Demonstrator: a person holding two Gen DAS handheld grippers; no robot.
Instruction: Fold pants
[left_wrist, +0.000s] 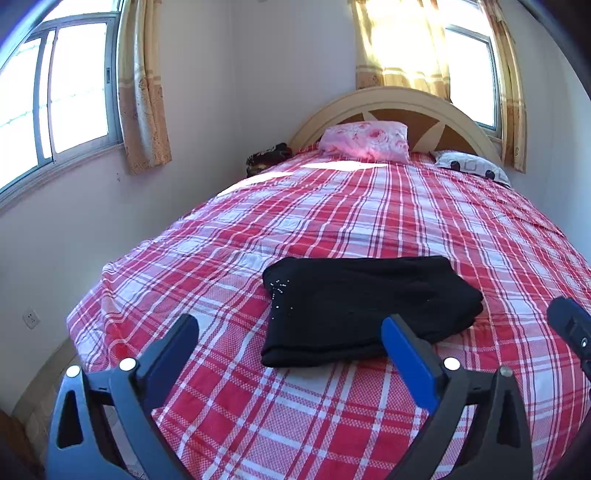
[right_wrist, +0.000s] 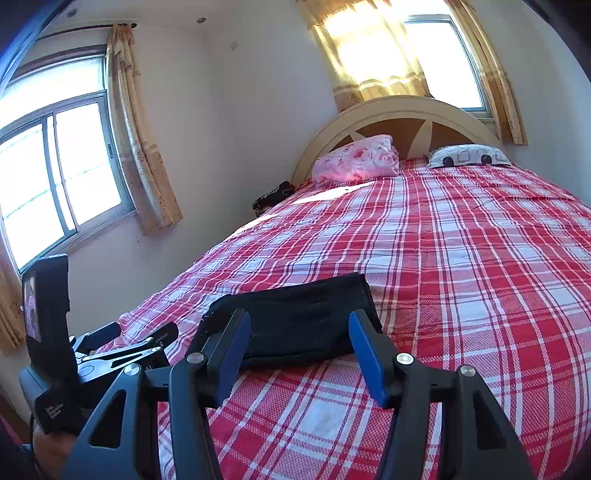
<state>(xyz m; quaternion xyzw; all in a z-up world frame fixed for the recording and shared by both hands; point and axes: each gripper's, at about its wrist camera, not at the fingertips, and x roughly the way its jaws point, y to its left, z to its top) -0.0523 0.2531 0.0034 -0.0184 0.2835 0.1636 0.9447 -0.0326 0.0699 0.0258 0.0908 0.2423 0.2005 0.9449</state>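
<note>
The left gripper (left_wrist: 290, 332) fills the bottom of the left wrist view, its two blue-padded fingers (left_wrist: 406, 354) spread wide apart, one rising from the lower left and one from the lower right, with nothing between them. At the right edge of that view a dark tip of the right gripper (left_wrist: 570, 328) pokes in. In the right wrist view the right gripper (right_wrist: 300, 328) reaches up from the bottom centre, its blue pads (right_wrist: 365, 354) parted, gripping nothing. At the lower left of that view sits the left gripper (right_wrist: 110, 350), seen side-on, with a bit of the hand (right_wrist: 51, 448) holding it at the bottom left edge.
</note>
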